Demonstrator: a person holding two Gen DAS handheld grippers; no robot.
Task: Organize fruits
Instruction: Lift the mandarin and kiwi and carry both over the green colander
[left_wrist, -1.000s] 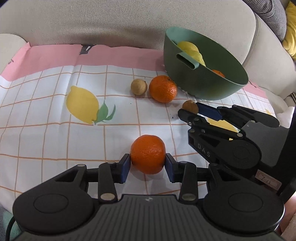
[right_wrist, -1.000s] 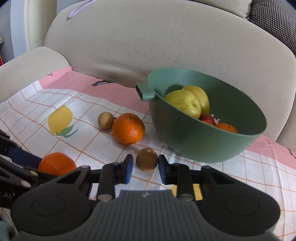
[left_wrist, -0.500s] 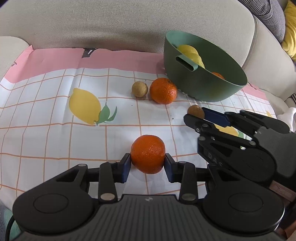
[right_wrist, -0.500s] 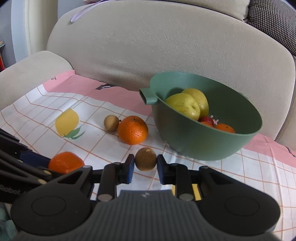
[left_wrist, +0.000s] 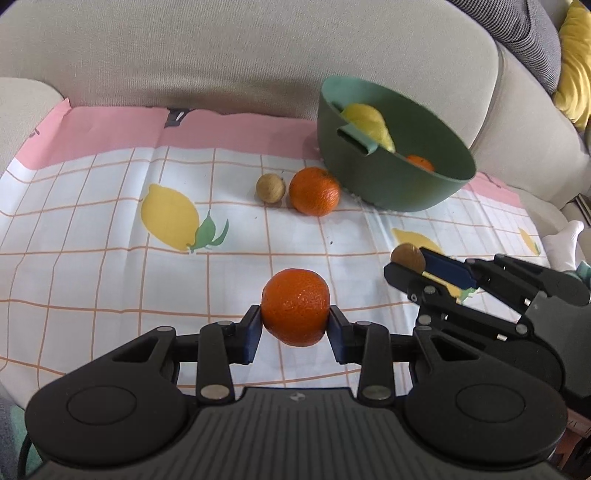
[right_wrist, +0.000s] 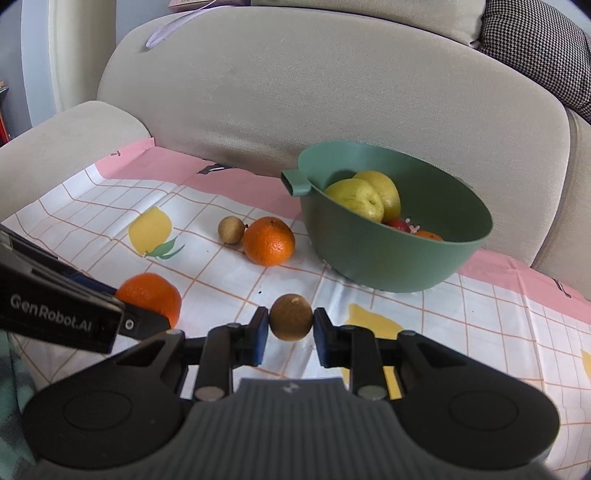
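Oranges numbering two outside the green bowl (right_wrist: 399, 258), one (left_wrist: 295, 312) sitting clamped in left claw (left_wrist: 294, 326), right claw (right_wrist: 289, 328) pinching brown fruit (right_wrist: 290, 316), another (right_wrist: 231, 229) lying loose.

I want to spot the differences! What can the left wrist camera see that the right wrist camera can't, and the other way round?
Only the left wrist view shows a yellow cushion at top right. Only the right wrist view shows a small red fruit inside the green bowl and a houndstooth cushion. Both show the left gripper holding an orange, the right gripper holding a small brown fruit, and the lemon-print cloth.
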